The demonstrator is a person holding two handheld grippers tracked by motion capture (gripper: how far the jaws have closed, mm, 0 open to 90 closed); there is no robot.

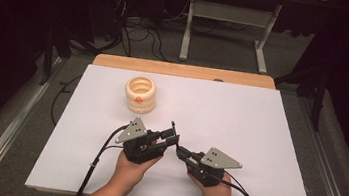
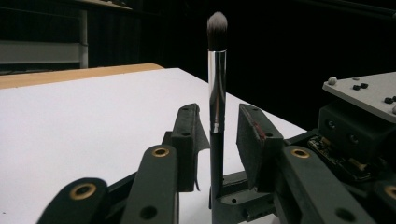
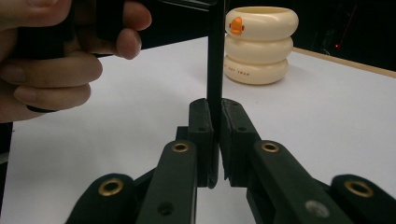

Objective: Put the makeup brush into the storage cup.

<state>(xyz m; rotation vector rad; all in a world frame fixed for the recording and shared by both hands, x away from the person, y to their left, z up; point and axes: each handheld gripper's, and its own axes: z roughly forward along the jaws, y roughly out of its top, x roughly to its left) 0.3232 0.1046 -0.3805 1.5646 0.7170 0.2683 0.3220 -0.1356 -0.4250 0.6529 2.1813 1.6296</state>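
Makeup brush (image 2: 216, 84) stands upright, its handle clamped in the right gripper (image 3: 213, 140). Left gripper (image 2: 217, 135) flanks it, jaws apart, not touching. Both sit near the table's (image 1: 240, 116) near edge.

Looks like a lab or recording room: dark curtained walls, grey carpet, loose cables (image 1: 140, 36) on the floor, a white desk frame (image 1: 227, 19) behind, and a white board (image 1: 239, 126) laid over a wooden table (image 1: 181, 70) as a worktop.
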